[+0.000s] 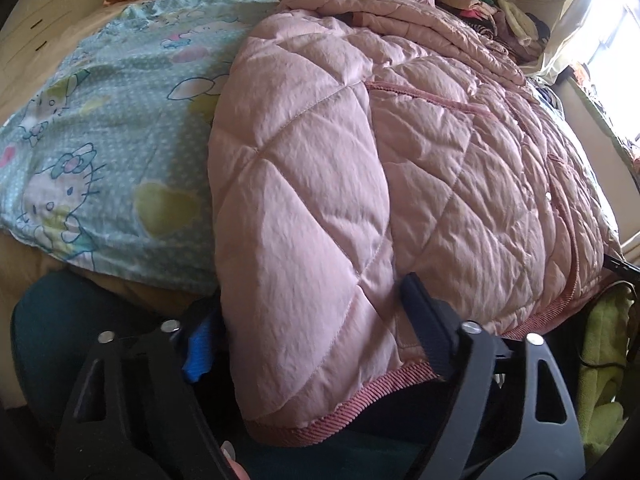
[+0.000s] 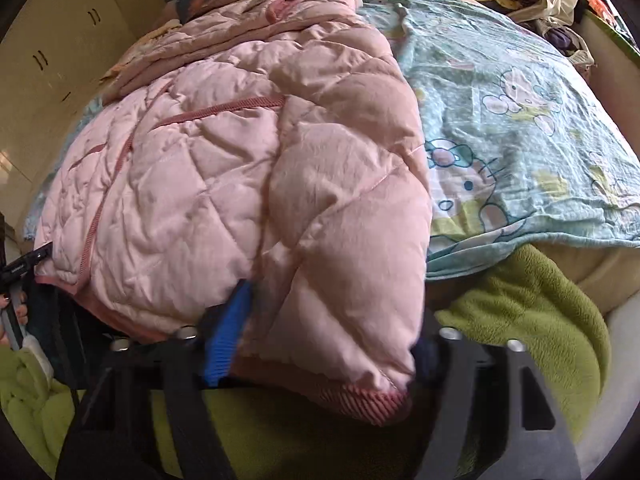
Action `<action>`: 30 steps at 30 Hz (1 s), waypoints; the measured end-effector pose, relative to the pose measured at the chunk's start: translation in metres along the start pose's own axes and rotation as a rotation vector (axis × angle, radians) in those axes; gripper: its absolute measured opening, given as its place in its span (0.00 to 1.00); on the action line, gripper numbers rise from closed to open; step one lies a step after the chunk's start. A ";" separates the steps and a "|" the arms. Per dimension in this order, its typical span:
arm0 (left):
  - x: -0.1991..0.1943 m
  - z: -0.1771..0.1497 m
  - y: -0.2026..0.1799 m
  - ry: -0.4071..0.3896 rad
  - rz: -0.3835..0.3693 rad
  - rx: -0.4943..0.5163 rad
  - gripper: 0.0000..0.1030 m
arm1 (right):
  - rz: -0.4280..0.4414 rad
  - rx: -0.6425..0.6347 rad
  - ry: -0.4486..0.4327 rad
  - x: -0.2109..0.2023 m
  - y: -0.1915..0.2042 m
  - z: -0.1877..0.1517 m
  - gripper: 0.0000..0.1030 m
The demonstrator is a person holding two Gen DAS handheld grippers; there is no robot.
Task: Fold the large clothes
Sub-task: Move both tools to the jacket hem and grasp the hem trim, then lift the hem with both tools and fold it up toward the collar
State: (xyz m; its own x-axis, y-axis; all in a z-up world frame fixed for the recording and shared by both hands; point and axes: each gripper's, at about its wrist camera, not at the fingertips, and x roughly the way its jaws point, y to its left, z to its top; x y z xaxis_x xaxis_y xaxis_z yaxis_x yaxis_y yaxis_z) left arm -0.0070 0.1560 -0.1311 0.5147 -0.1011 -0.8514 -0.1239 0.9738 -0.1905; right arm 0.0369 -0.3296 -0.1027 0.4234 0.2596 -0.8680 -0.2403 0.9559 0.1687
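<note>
A pink quilted jacket (image 1: pixel 360 168) lies spread on the bed, its ribbed hem at the near edge. In the left wrist view my left gripper (image 1: pixel 312 328) has a folded sleeve or side panel of the jacket between its wide-apart fingers (image 1: pixel 424 320); I cannot tell if it clamps the cloth. In the right wrist view the jacket (image 2: pixel 208 184) fills the left and middle, and my right gripper (image 2: pixel 324 320) straddles the other folded side near the hem, blue pad (image 2: pixel 226 340) on the left. The left gripper's tip shows at the far left there (image 2: pixel 24 268).
A light blue cartoon-print sheet (image 1: pixel 104 152) covers the bed beside the jacket, also in the right wrist view (image 2: pixel 528 120). A green fleece blanket (image 2: pixel 528 312) hangs at the bed's near edge. A pile of clothes (image 1: pixel 496 4) sits at the far side. Cupboards (image 2: pixel 52 64) stand behind.
</note>
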 end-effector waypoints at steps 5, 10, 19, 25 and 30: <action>-0.012 -0.002 -0.004 -0.031 -0.002 0.002 0.48 | 0.098 -0.017 -0.142 -0.037 0.011 0.017 0.21; -0.027 0.001 -0.011 -0.081 -0.013 0.022 0.20 | 0.180 -0.040 -0.304 -0.075 0.025 0.048 0.20; -0.070 0.057 -0.019 -0.276 -0.069 0.020 0.10 | 0.245 -0.051 -0.457 -0.102 0.042 0.109 0.19; -0.082 0.103 -0.017 -0.360 -0.084 0.000 0.09 | 0.266 -0.003 -0.525 -0.108 0.043 0.145 0.19; -0.087 0.139 -0.014 -0.427 -0.126 -0.069 0.09 | 0.294 0.067 -0.567 -0.113 0.031 0.167 0.19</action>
State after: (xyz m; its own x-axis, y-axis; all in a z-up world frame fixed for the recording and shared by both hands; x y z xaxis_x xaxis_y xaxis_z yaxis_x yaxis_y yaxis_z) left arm 0.0682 0.1794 0.0139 0.8318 -0.1105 -0.5439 -0.0870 0.9419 -0.3245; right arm 0.1281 -0.3065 0.0785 0.7490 0.5266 -0.4020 -0.3692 0.8356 0.4068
